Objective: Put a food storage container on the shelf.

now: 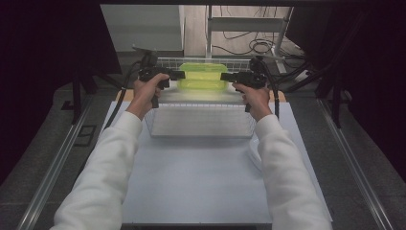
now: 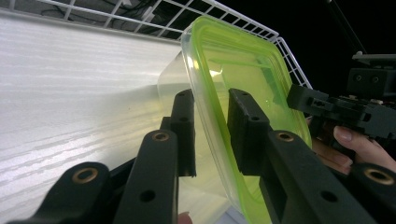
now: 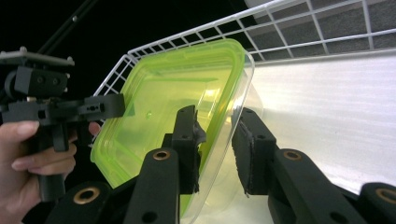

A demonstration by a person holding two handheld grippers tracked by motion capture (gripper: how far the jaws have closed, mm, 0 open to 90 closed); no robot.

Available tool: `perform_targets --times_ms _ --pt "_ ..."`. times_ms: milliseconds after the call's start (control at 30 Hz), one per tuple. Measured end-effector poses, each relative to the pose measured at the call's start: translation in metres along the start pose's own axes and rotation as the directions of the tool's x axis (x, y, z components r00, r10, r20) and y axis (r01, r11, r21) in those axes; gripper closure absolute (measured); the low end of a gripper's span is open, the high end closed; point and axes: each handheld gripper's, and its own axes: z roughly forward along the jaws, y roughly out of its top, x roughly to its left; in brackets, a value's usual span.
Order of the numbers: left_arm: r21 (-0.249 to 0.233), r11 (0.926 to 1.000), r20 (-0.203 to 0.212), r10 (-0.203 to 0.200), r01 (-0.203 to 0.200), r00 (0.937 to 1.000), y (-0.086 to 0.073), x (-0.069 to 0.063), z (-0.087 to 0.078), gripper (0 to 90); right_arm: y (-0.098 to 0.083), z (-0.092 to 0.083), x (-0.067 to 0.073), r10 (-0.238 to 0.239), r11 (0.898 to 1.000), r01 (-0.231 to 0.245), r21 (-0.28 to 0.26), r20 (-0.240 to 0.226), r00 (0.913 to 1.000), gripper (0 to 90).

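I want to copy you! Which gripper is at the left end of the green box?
The left gripper, in the person's left hand; its fingers straddle the left rim of the green box. The right gripper sits opposite.

Yellow-green container lid (image 1: 203,75), white wire basket (image 1: 201,62), black hand-held grippers.

A lab: dark curtains (image 1: 43,43) enclose the white table (image 1: 201,187), with loose floor cables (image 1: 249,45).
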Motion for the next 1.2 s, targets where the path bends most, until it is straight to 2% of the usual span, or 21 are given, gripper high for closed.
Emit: perform_targets --times_ms 200,267,300,333,400,433,467,500,533,567,633,667,800,867,900,1000,1033,1067,1133,1167,1200 --pt "-0.006 0.9998 -0.016 0.017 -0.017 0.9997 0.0 0.002 0.002 69.2 -0.001 0.004 -0.005 0.029 0.999 -0.029 -0.016 -0.016 0.9995 68.5" --pt "-0.006 0.999 -0.031 0.043 -0.044 0.9986 -0.001 0.003 0.002 59.5 -0.001 0.004 -0.004 0.016 1.0 -0.016 -0.018 -0.002 0.9999 65.7" --pt "-0.013 0.9984 -0.039 0.054 -0.055 0.9978 -0.001 0.003 0.002 55.4 -0.002 0.004 -0.002 -0.01 1.0 0.011 -0.03 0.028 0.9996 58.9" --pt "-0.021 0.9973 -0.044 0.069 -0.07 0.9966 -0.001 0.003 0.001 55.4 -0.002 0.004 -0.002 -0.01 1.0 0.011 -0.03 0.028 0.9996 58.9" --pt "-0.05 0.9951 -0.053 0.083 -0.085 0.9952 0.0 0.002 -0.001 45.3 -0.002 0.002 0.0 -0.003 0.998 0.005 -0.056 0.035 0.9994 47.0" --pt "-0.078 0.992 -0.043 0.097 -0.1 0.9944 0.0 -0.001 -0.005 38.3 -0.002 -0.001 0.004 -0.024 0.995 0.029 -0.092 0.054 0.9983 38.7" --pt "-0.078 0.992 -0.043 0.097 -0.1 0.9944 0.0 -0.001 -0.005 36.2 -0.002 -0.001 0.004 -0.024 0.995 0.029 -0.092 0.054 0.9983 38.7" --pt "-0.106 0.9858 -0.056 0.124 -0.13 0.9906 0.001 -0.005 -0.012 34.5 -0.002 -0.006 0.011 -0.068 0.99 0.078 -0.118 0.082 0.9943 35.2" --pt "-0.106 0.9858 -0.056 0.124 -0.13 0.9906 0.001 -0.005 -0.012 33.0 -0.003 -0.009 0.016 -0.111 0.983 0.124 -0.133 0.105 0.9883 32.9" --pt "-0.11 0.984 -0.065 0.134 -0.141 0.9889 0.001 -0.006 -0.015 33.0 -0.003 -0.009 0.016 -0.111 0.983 0.124 -0.133 0.105 0.9883 32.9" --pt "-0.105 0.9802 -0.077 0.16 -0.168 0.9841 -0.001 -0.011 -0.024 30.2 -0.004 -0.016 0.023 -0.162 0.972 0.182 -0.149 0.14 0.9769 28.9" --pt "-0.104 0.9776 -0.075 0.176 -0.183 0.9816 -0.003 -0.015 -0.028 29.6 -0.007 -0.025 0.028 -0.203 0.96 0.225 -0.164 0.143 0.9687 28.8" --pt "-0.071 0.9622 -0.085 0.257 -0.263 0.9627 -0.02 -0.026 -0.046 28.5 -0.015 -0.041 0.029 -0.247 0.954 0.262 -0.149 0.108 0.9629 28.8" --pt "-0.055 0.9579 -0.106 0.275 -0.282 0.9556 -0.028 -0.03 -0.052 27.1 -0.021 -0.051 0.028 -0.27 0.951 0.283 -0.128 0.111 0.9565 28.8" --pt "-0.042 0.9543 -0.116 0.289 -0.296 0.9501 -0.032 -0.03 -0.056 25.8 -0.027 -0.06 0.027 -0.295 0.945 0.308 -0.115 0.117 0.9485 29.4" --pt "-0.041 0.9481 -0.106 0.31 -0.315 0.9449 -0.048 -0.032 -0.068 25.2 -0.033 -0.069 0.027 -0.312 0.939 0.325 -0.114 0.12 0.9424 29.4" --pt "-0.04 0.9454 -0.108 0.318 -0.324 0.9419 -0.055 -0.033 -0.072 24.8 -0.041 -0.078 0.028 -0.339 0.93 0.352 -0.102 0.124 0.9325 29.5" --pt "-0.039 0.9415 -0.11 0.329 -0.335 0.9378 -0.061 -0.033 -0.077 24.8 -0.041 -0.078 0.028 -0.339 0.93 0.352 -0.102 0.124 0.9325 29.5" --pt "-0.039 0.9333 -0.121 0.35 -0.357 0.9289 -0.076 -0.034 -0.085 24.5 -0.054 -0.091 0.031 -0.38 0.918 0.391 -0.072 0.128 0.9162 29.7" --pt "-0.042 0.9278 -0.12 0.364 -0.371 0.9238 -0.094 -0.034 -0.091 24.5 -0.059 -0.095 0.032 -0.391 0.915 0.4 -0.053 0.13 0.9111 29.8" --pt "-0.042 0.9278 -0.12 0.364 -0.371 0.9238 -0.094 -0.034 -0.091 24.3 -0.059 -0.095 0.032 -0.391 0.915 0.4 -0.053 0.13 0.9111 29.8"
